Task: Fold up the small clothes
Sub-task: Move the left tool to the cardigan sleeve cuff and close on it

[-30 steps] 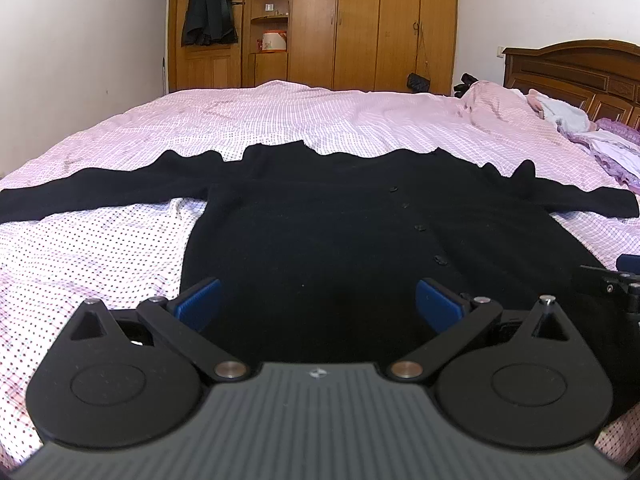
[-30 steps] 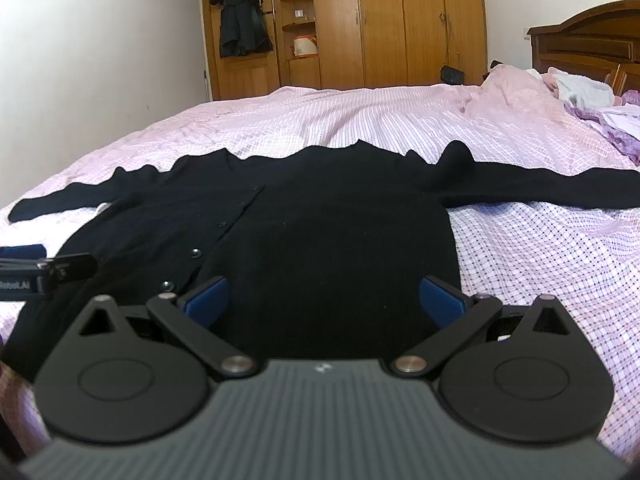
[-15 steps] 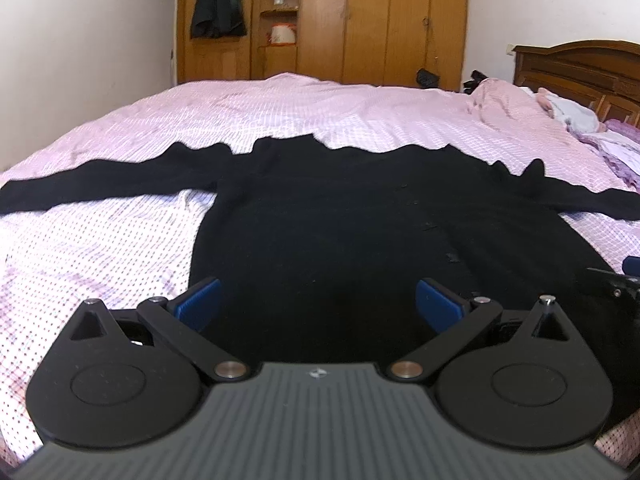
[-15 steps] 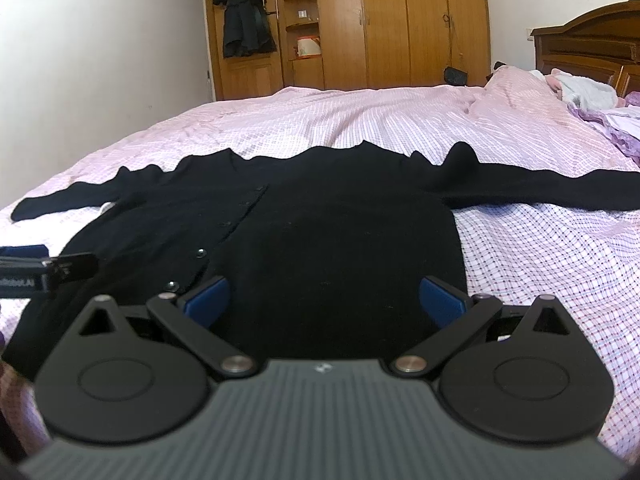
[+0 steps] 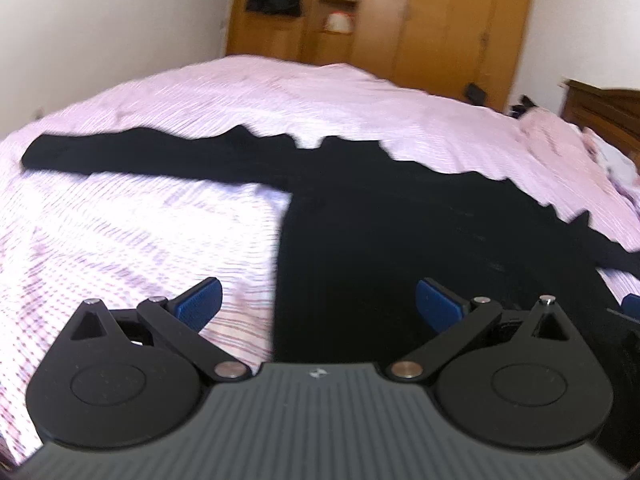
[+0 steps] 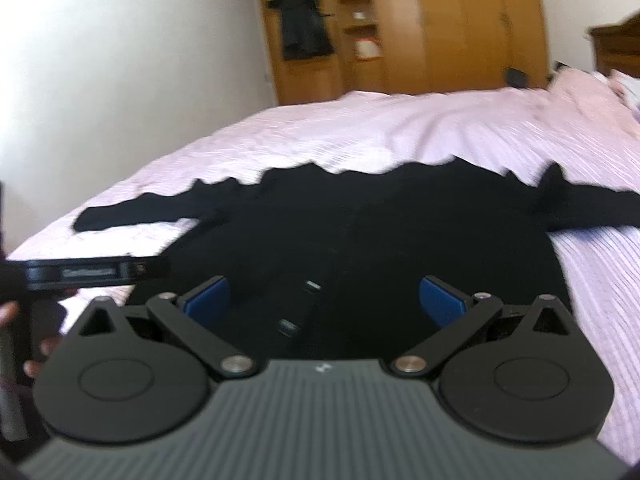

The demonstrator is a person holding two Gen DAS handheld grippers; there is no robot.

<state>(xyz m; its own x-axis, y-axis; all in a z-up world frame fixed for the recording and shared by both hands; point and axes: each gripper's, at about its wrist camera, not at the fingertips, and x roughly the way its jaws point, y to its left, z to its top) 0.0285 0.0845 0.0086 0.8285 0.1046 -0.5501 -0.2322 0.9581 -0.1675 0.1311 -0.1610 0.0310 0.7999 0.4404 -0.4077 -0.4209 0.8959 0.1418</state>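
Observation:
A black button-front cardigan (image 5: 400,224) lies flat on the pink bed, sleeves spread to both sides. It also shows in the right wrist view (image 6: 380,236), with its buttons down the front. My left gripper (image 5: 318,300) is open and empty, over the cardigan's left hem edge, its left finger above the sheet. My right gripper (image 6: 324,300) is open and empty above the lower front near the buttons. The left gripper's body (image 6: 96,272) shows at the left of the right wrist view. Both views are motion-blurred.
The pink checked bedsheet (image 5: 132,232) covers the bed. A wooden wardrobe (image 5: 420,20) with a hanging dark garment (image 6: 304,24) stands at the far wall. A wooden headboard (image 5: 604,108) and loose clothes are at the right.
Both grippers have swung to the left and tilted; the cardigan's left sleeve now shows fully in both views. Both stay open and empty.

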